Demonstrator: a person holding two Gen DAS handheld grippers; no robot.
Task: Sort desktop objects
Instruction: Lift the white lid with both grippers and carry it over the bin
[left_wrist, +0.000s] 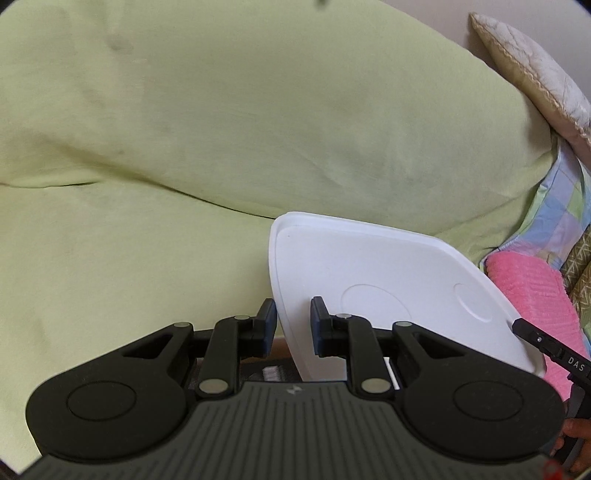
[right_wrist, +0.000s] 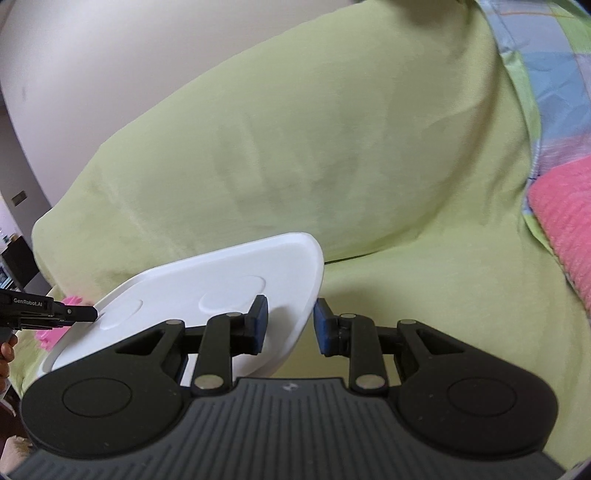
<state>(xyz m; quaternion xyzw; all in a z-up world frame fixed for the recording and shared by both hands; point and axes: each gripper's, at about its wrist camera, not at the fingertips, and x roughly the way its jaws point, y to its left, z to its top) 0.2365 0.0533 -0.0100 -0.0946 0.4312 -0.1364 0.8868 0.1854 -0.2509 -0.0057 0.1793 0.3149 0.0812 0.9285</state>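
My left hand-held gripper (left_wrist: 293, 328) grips the left edge of a white tray (left_wrist: 369, 280): one blue pad lies outside the rim, the other presses on the tray's top face. My right hand-held gripper (right_wrist: 290, 325) straddles the opposite edge of the same tray (right_wrist: 207, 280) in the same manner, one pad on the top face, one outside the rim. Both jaws are narrowed onto the rim; in the right view a slight gap may remain at the outer pad.

The tray is held between the two tools, tilted, above a light green cover (left_wrist: 184, 147). Its top face carries shallow round recesses and holds nothing.

In the left wrist view, the tip of the right tool touches the tray's far edge. Beyond that lies a pink towel (left_wrist: 528, 291), with a patchwork cloth (left_wrist: 561, 206) behind it and a beige cushion (left_wrist: 532, 74) above. In the right wrist view, a small pink object (right_wrist: 55, 332) sits partly hidden beneath the tray's left end.
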